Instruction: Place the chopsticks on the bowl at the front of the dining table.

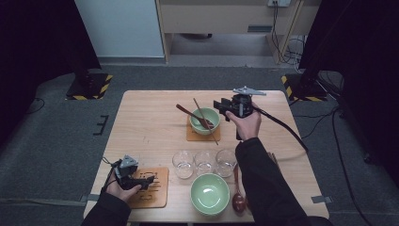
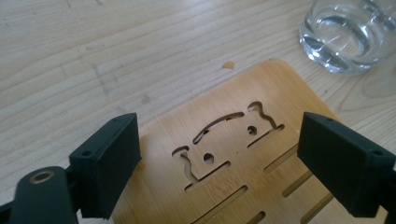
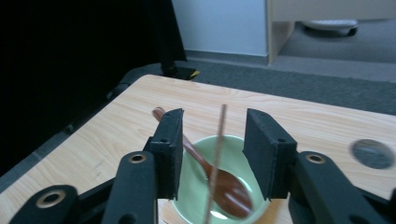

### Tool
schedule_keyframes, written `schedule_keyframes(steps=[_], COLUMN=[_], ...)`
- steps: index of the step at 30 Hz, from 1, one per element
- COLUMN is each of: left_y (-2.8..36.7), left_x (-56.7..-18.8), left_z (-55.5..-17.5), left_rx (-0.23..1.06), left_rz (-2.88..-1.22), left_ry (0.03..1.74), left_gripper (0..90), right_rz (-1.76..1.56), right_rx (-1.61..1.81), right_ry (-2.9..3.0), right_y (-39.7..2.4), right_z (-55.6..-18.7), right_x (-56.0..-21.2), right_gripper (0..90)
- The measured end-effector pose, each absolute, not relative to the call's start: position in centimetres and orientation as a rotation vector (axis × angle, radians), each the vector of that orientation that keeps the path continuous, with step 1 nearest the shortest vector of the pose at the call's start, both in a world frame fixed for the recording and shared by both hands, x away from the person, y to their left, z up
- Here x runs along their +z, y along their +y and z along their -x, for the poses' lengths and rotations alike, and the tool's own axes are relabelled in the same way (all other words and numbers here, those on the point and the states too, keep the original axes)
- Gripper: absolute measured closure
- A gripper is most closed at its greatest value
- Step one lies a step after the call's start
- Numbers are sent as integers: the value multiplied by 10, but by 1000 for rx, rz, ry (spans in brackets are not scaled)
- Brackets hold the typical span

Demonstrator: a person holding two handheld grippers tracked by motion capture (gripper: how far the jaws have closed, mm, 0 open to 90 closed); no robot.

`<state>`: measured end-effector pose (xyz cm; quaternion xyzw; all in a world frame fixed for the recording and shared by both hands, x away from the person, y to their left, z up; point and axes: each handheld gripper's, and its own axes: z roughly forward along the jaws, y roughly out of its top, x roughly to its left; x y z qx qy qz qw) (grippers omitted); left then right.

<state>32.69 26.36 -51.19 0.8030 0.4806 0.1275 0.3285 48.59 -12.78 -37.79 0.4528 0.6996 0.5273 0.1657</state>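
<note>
Right gripper (image 1: 220,105) jaws released beside far bowl (image 1: 205,121) — left gripper (image 2: 219,154) jaws released, empty

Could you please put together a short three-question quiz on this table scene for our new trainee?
1. True or false: the wooden spoon by the right gripper rests in the far green bowl.
2. How many clear glasses stand in the row in front of the near green bowl?
3. What lies under the left gripper? A) a slotted wooden trivet B) a folded cloth C) a metal tray

Key
1. True; its handle leans out over the rim, and a thin stick lies across that bowl too.
2. Three.
3. A; the jaws stand apart above it, with nothing between them.
</note>
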Motion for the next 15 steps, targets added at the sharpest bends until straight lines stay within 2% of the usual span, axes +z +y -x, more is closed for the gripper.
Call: schedule_keyframes(steps=[15], left_y=[259], left_x=[-518], left_z=[-329], left_rx=[370], left_rz=[-2148], left_ry=[1244], left_gripper=[57], right_rz=[-1323], right_rx=[1465], right_ry=[1921], right_y=[-213], right_z=[-440], right_x=[-385], right_gripper=[413])
